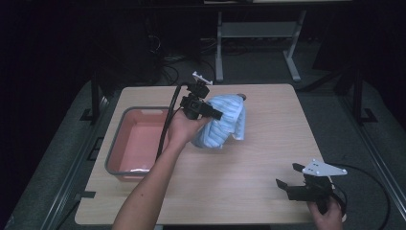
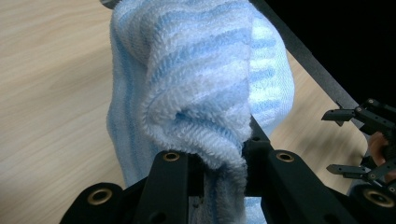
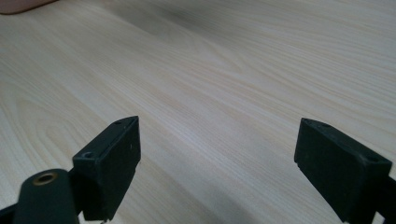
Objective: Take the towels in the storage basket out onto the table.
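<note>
L gripper (image 1: 216, 114) is clenching a fold of the blue striped towel (image 1: 225, 122), lifting it over table (image 1: 249, 167) centre, tray (image 1: 115, 143) at 9 o'clock. R gripper (image 1: 289, 176) is idling at 5 o'clock, jaws spread w/ nothing between. Risk: thin pinch, towel's weight could be pulling it free.

Black two-jaw left claw (image 1: 216, 114), brass-ringed screw holes, right claw (image 1: 288, 175), grey triangular plate, trailing black cables

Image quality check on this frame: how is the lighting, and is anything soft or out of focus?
High view: lit table, surroundings nearly black. Left gripper view: towel pile sharp, black past the table edge. Right gripper view: jaws slightly soft, wood grain even, no glare.
</note>
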{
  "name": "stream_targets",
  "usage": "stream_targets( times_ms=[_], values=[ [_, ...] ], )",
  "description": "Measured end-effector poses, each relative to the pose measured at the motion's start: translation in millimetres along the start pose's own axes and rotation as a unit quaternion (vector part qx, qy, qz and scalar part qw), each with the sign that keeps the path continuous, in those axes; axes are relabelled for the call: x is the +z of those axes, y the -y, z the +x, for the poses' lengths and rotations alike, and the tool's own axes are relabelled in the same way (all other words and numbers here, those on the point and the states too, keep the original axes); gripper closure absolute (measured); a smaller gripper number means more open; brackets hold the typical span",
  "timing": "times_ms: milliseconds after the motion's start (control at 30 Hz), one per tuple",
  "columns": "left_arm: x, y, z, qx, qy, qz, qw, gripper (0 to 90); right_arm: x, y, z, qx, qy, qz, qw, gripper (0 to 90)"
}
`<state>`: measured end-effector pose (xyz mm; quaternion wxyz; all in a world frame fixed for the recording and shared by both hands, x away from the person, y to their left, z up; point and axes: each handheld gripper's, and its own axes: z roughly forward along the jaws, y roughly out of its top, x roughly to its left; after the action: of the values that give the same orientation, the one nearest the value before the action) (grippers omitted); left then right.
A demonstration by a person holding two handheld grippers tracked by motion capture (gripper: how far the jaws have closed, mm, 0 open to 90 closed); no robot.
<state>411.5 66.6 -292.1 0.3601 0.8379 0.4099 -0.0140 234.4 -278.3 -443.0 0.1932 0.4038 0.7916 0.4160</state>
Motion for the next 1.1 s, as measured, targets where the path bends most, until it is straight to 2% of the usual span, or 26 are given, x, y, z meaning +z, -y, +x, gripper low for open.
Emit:
stream_targets(
  times_ms=[433,633,767,1100],
  values=[
    [33.3,-3.5,-6.5,0.001,0.015,0.016,0.9998,75.9,-0.4,0.5,-0.4,0.001,-0.004,0.000,1.0000,14.1],
    [46.2,-3.1,-12.4,0.003,0.028,0.015,0.9995,76.1,-1.0,0.5,-1.0,0.002,-0.002,-0.003,1.0000,14.1],
    [52.6,-2.3,-13.7,0.007,0.029,0.023,0.9993,76.1,-1.6,1.0,-1.2,0.002,0.000,-0.002,1.0000,14.1],
    [64.6,1.6,-13.8,0.006,0.042,0.023,0.9988,76.1,-1.2,1.0,-2.2,0.004,-0.001,-0.006,1.0000,14.1]
  ],
)
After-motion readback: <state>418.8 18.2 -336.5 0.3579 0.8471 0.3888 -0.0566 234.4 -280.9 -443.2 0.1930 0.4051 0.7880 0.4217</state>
